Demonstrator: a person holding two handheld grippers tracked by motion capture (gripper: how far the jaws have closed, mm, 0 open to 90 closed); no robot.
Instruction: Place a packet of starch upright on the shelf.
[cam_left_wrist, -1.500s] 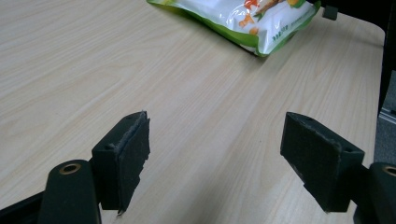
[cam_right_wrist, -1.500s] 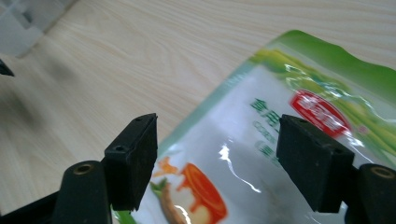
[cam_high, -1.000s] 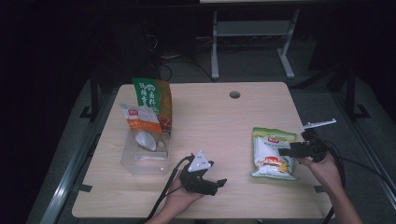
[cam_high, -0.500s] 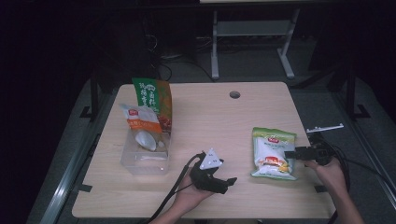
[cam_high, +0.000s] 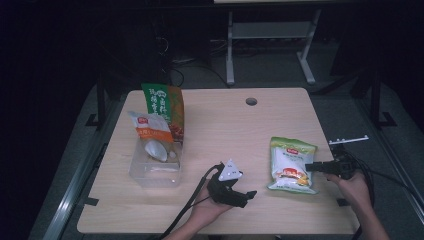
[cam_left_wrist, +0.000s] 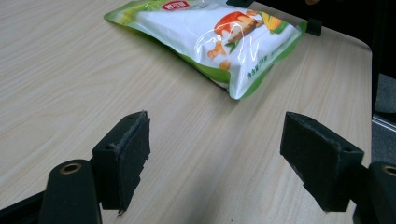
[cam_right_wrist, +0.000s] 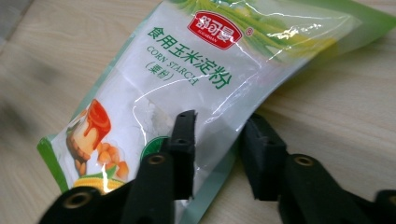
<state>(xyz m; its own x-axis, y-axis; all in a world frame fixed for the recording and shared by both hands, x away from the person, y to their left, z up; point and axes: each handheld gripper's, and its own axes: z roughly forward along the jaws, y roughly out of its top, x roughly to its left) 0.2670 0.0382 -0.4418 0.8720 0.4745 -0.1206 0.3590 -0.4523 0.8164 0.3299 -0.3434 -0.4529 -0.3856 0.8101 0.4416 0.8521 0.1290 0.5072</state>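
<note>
The corn starch bag (cam_high: 292, 165) lies flat near the right edge of the worktop (cam_high: 235, 130), a glossy, crinkled plastic pouch, white in the middle with green borders, a red logo and pictures of corn and a dessert. The right tongs (cam_right_wrist: 217, 149) have just been closing and now pinch its side edge, one black foam pad on top of the film and the other at the rim beside it. The left tongs (cam_left_wrist: 215, 154) hover spread over bare wood near the front edge, nothing between their square, rough-edged pads, the bag lying ahead of them. The worktop is pale wood-grain laminate with rounded corners and a cable hole (cam_high: 251, 101) at the back. At its left stands a clear plastic box (cam_high: 156, 162) holding a white-and-orange packet (cam_high: 151, 131), with a tall green-and-orange bag (cam_high: 164, 106) upright behind it. The room around is dark; a grey metal frame (cam_high: 270, 35) stands beyond.
</note>
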